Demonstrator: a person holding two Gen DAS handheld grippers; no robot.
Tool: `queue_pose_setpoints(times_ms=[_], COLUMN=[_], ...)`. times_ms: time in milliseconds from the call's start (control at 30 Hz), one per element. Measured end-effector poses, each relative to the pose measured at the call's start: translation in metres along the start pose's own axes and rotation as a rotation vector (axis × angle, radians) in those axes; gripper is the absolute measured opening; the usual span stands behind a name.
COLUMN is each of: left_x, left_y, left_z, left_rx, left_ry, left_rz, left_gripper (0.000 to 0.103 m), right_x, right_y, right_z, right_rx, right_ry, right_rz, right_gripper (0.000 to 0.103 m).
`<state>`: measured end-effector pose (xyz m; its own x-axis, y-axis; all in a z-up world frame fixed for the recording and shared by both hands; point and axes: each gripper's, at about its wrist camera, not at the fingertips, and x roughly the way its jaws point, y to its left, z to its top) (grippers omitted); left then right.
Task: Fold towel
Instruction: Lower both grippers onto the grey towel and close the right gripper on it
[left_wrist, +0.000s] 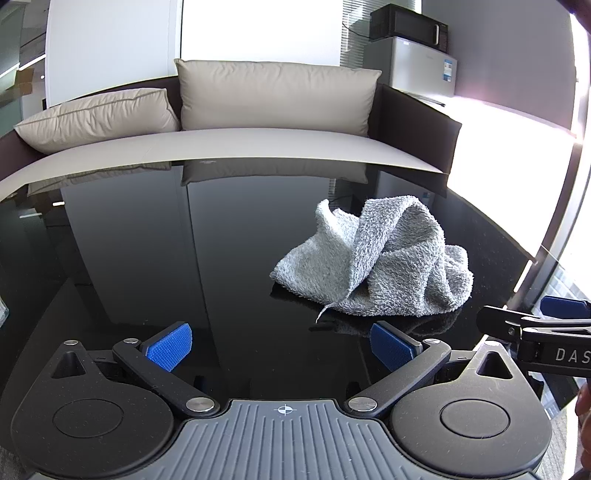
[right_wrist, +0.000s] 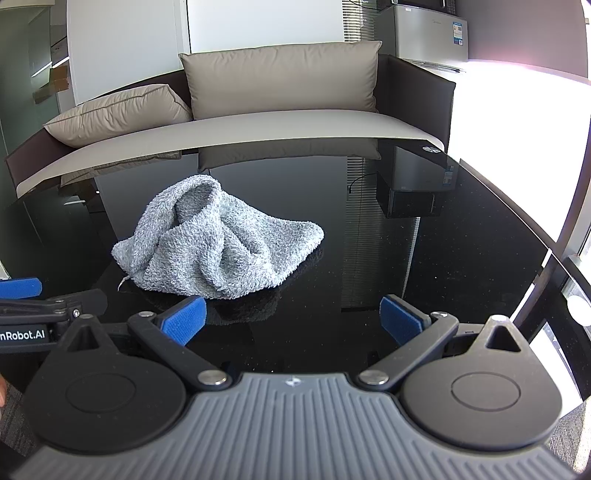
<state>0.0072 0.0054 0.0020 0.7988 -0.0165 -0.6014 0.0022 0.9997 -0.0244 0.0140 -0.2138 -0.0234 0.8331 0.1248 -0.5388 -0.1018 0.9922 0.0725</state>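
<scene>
- Currently the grey towel (left_wrist: 376, 258) lies crumpled in a heap on the black table (left_wrist: 166, 258), ahead of both sets of jaws and touching neither.
- Left gripper (left_wrist: 280, 349): jaws wide apart, empty, towel ahead to their right.
- Right gripper (right_wrist: 293, 321): jaws wide apart, empty, towel ahead to their left.

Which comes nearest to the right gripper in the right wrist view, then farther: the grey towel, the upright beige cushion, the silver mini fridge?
From the right gripper, open and empty:
1. Grey towel, crumpled on the black glass table, just ahead and left.
2. Upright beige cushion, on the bench beyond the table, centre.
3. Silver mini fridge, behind the bench, far right.
</scene>
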Motion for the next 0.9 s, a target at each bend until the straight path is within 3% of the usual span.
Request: queue_pose_setpoints(times_ms=[400,800,867,900], left_x=[0.014,0.034,0.037,0.039], left_y=[0.006,0.031,0.036,0.037], left_z=[0.022,0.046,0.05,0.051], left_rx=[0.028,-0.028,-0.039,-0.044], left_ry=[-0.035,-0.031,-0.031,-0.031], left_rz=[-0.034,-0.034,-0.03,-0.032], left_gripper=[0.102,0.102,0.102,0.102], right_x=[0.007,0.034,0.039,0.04], right_y=[-0.009,0.004,0.013,0.016], right_z=[0.015,0.06,0.066,0.068], right_rx=[-0.001,-0.039,-0.085,-0.099], right_ry=[-0.044,-0.099,-0.106,-0.107], right_rz=[0.024,0.179,0.192,0.2], right_gripper=[0.103,0.102,0.097,0.089])
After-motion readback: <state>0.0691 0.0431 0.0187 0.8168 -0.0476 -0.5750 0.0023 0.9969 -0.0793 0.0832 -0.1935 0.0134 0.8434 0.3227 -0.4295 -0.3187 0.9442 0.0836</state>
